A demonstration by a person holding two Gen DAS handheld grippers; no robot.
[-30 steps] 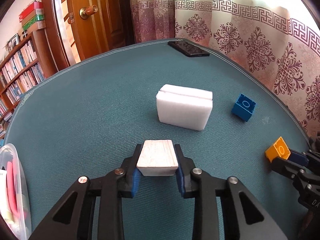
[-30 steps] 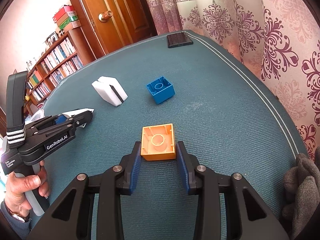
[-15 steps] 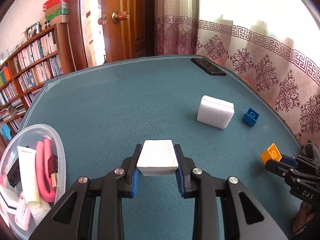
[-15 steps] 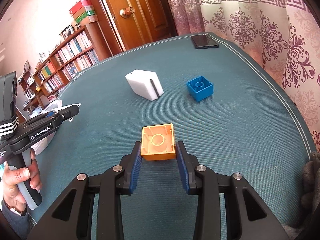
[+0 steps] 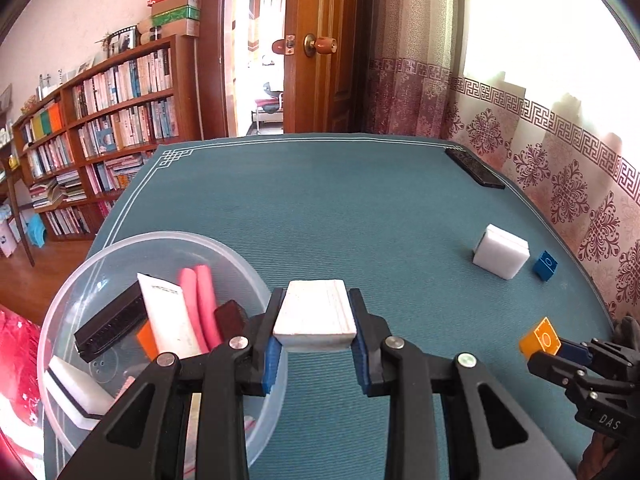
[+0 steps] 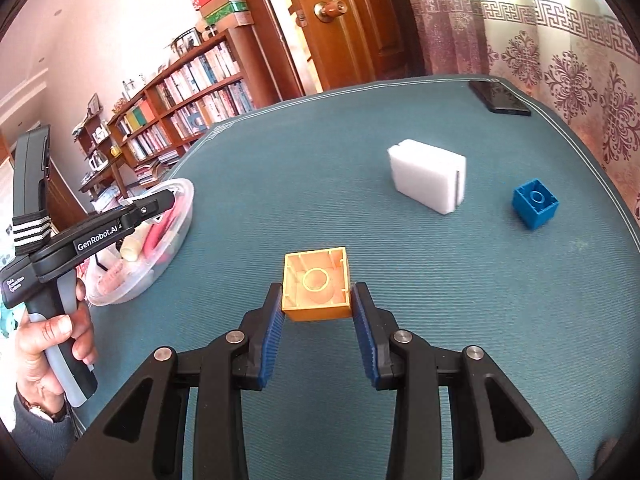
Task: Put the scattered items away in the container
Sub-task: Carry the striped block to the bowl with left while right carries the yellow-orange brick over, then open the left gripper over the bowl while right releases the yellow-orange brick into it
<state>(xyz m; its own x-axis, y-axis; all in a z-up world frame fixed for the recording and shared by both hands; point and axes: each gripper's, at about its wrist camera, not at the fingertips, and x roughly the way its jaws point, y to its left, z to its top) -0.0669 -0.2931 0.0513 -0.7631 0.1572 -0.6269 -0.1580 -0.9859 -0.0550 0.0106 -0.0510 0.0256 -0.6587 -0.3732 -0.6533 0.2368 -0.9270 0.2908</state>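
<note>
On green mat (image 5: 320,208): tub (image 5: 72,292) part-filled; left gripper (image 5: 314,354) clamping white block (image 5: 316,314), right gripper (image 6: 318,334) clamping orange brick (image 6: 316,286); sponge (image 6: 430,174), blue brick (image 6: 534,208) left.

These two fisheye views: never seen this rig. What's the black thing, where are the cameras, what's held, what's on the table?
No robot here: a person holds one pair of hand tongs in each hand, with a camera on each looking along its fingers.

Left view: the left tongs grip a white block beside the clear container of collected items.

Right view: the right tongs grip an orange brick.

On the green table lie a white sponge, a blue brick and a black phone.
</note>
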